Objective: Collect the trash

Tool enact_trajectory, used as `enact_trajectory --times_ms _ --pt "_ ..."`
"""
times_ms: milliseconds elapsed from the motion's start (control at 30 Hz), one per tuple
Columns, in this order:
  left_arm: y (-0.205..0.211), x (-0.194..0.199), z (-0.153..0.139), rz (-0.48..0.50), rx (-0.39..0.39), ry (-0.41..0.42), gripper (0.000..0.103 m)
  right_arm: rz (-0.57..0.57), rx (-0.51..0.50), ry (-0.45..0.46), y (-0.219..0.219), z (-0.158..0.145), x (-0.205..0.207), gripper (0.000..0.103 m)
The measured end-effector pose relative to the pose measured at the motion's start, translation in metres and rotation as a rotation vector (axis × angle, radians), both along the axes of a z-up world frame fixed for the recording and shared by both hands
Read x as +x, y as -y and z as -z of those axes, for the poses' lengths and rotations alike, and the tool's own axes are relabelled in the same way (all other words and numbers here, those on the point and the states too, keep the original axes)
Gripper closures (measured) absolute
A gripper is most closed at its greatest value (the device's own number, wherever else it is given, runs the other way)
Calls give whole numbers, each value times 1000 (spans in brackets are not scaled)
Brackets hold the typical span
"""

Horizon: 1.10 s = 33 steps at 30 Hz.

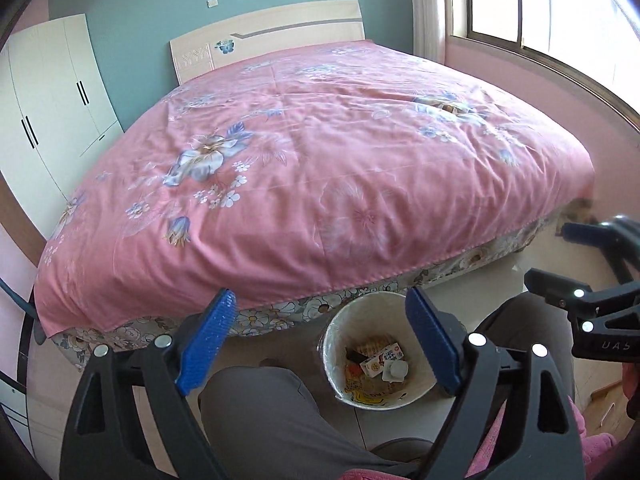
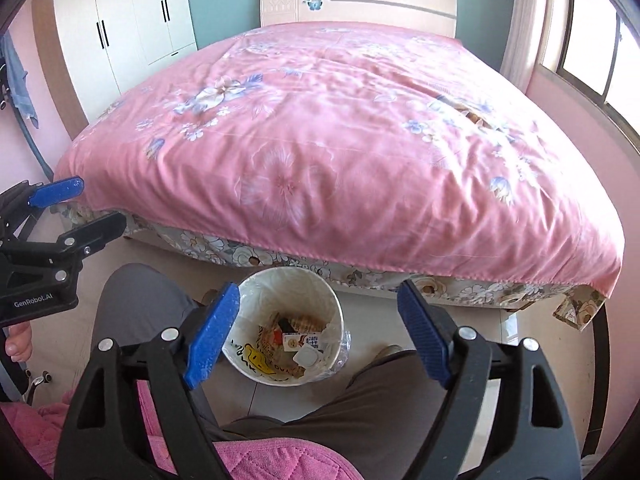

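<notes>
A white trash bin (image 1: 334,330) (image 2: 256,304) with a plastic liner stands on the tiled floor at the foot of the bed, between a person's knees. Inside lie a small carton (image 1: 380,358) (image 2: 300,340), a white lid (image 1: 396,370) (image 2: 308,358) and several wrappers. My left gripper (image 1: 320,308) (image 2: 100,202) hovers above the bin, open, with nothing between its blue pads. My right gripper (image 2: 318,292) (image 1: 550,254) hangs beside it at about the same height, also open and holding nothing.
A bed with a pink floral cover (image 1: 320,160) (image 2: 340,140) fills the room ahead. A white wardrobe (image 1: 52,92) (image 2: 132,12) stands to the left and a window (image 1: 560,8) to the right. The person's grey trouser legs (image 1: 260,420) (image 2: 136,308) flank the bin.
</notes>
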<state>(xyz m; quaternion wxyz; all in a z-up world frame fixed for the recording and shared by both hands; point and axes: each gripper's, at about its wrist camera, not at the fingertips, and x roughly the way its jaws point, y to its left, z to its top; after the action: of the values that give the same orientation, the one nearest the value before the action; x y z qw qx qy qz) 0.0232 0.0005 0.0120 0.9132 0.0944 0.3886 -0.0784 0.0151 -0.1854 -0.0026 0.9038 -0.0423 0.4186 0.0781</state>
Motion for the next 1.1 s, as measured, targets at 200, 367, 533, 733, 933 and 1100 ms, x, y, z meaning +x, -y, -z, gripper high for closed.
enact_trajectory --times_ms 200,367,533,733,933,1100 --pt "-4 -19 -1 -23 -15 27 14 78 -33 137 -4 -10 -30 22" --pt "-8 -25 -1 -54 -14 39 14 100 -39 131 -9 -8 -39 22" --pt "-10 -27 3 -67 -24 25 13 101 -42 125 -12 -7 -40 22" --pt "-7 -31 10 -52 -26 -3 11 107 -31 117 -13 -5 -42 22" --pt "-6 -32 11 -51 -19 -2 9 104 -36 113 -14 -4 -42 22" --pt "-5 -33 10 -45 -20 -2 9 102 -38 108 -15 -3 -42 22"
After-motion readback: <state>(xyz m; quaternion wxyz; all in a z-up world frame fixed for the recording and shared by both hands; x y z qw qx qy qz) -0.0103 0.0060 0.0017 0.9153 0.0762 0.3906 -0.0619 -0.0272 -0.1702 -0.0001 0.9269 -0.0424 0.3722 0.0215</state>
